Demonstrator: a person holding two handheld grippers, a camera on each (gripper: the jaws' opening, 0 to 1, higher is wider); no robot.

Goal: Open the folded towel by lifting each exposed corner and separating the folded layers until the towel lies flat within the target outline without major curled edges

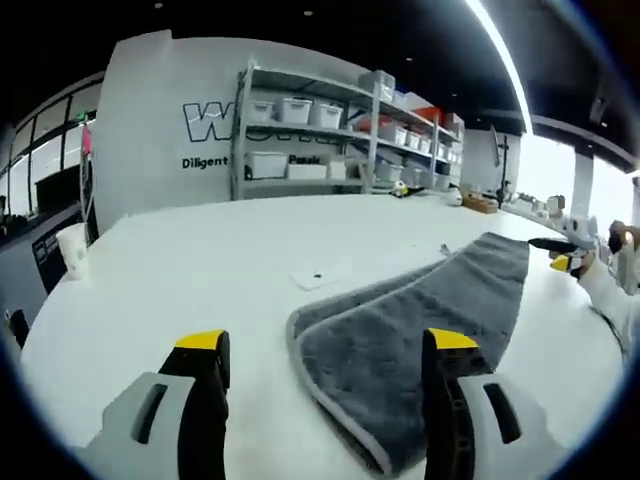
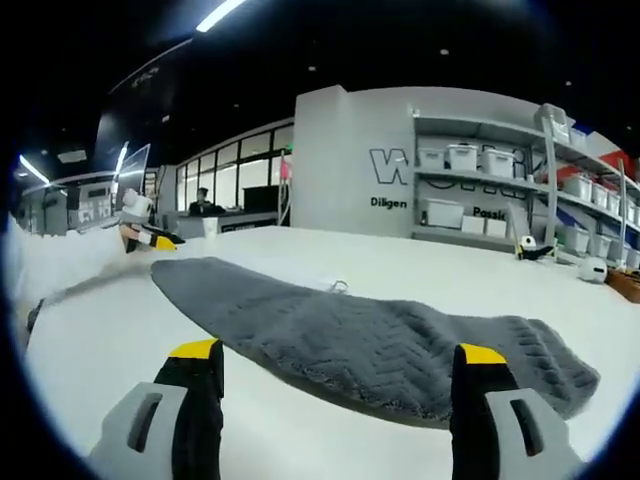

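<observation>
The grey towel [image 1: 420, 330] lies on the white table [image 1: 200, 270], at 1 o'clock from the left gripper [image 1: 326, 375]. Both the left and the right gripper [image 2: 338, 385] stand spread, holding nothing. Shelves [image 1: 330, 130] at 12 o'clock carry lidded white bins [image 1: 296, 109].

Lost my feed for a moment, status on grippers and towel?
Left gripper open, right gripper open, neither holding anything. Grey towel folded on the white table. Small white card beside the towel's edge.

Both grippers are just hanging out wide open, left gripper [image 1: 327, 360] and right gripper [image 2: 338, 370] each with yellow-tipped jaws spread apart and nothing between them.
</observation>
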